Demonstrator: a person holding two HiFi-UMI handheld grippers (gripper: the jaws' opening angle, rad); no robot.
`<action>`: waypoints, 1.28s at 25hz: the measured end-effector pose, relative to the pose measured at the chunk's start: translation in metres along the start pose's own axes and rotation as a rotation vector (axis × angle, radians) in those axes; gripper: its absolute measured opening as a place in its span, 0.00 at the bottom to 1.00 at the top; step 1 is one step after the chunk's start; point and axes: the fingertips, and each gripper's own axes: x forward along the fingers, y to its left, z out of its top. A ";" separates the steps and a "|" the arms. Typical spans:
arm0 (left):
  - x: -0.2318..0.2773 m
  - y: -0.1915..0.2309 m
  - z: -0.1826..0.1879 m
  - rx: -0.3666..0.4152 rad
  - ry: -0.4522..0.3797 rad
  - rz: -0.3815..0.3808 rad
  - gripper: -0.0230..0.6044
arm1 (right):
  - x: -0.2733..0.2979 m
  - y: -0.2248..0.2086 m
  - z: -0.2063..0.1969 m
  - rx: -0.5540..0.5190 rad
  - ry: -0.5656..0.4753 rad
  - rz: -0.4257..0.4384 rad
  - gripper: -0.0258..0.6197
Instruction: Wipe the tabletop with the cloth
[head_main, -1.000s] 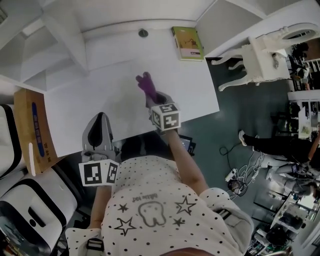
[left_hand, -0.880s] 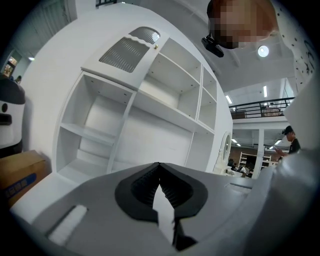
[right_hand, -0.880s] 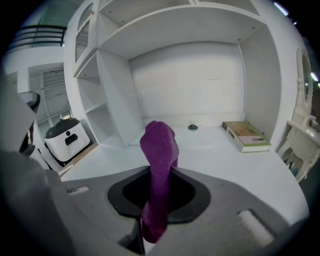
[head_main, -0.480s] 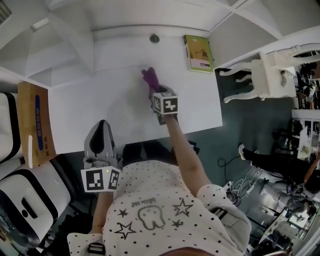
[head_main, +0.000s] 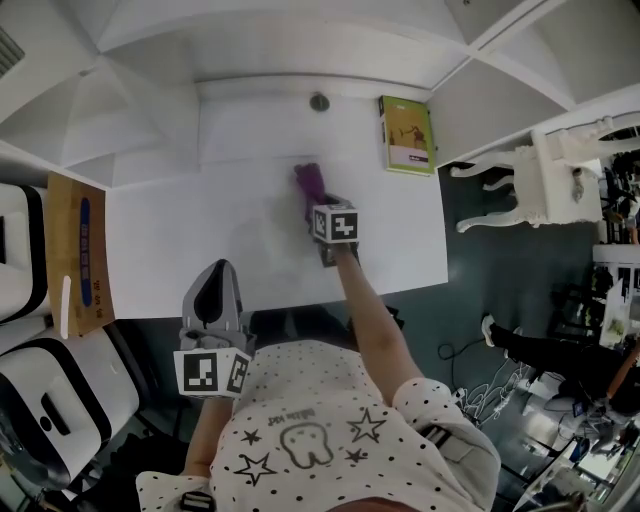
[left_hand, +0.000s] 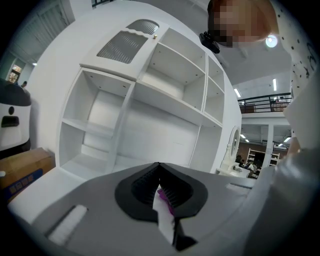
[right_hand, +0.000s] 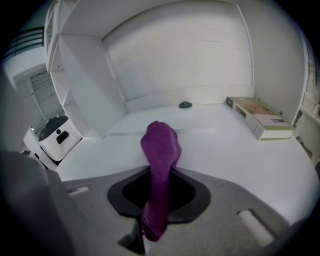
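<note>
A brown cardboard box (head_main: 75, 250) stands just beside the left end of the white surface (head_main: 190, 230). The left gripper (head_main: 216, 272) is at the near edge of the surface, with its jaws pressed together and nothing in them. Near the middle, the right gripper (head_main: 320, 203) pinches the purple cloth (head_main: 308, 180) tight. The cloth bunches out in front of its jaws, over the surface. A green book (head_main: 407, 134) lies at the far right corner.

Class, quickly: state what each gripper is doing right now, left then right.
Left gripper: jaws closed, holding nothing.
Right gripper: jaws closed on the purple cloth.
</note>
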 end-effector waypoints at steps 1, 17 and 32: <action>0.002 -0.003 -0.001 0.000 0.003 -0.004 0.03 | 0.001 -0.001 -0.001 0.009 -0.002 0.004 0.14; 0.029 -0.065 -0.007 0.034 0.016 -0.115 0.03 | -0.006 -0.039 -0.001 -0.053 -0.028 0.005 0.14; 0.040 -0.076 -0.010 0.029 0.026 -0.126 0.03 | -0.017 -0.079 0.000 -0.048 -0.021 -0.035 0.14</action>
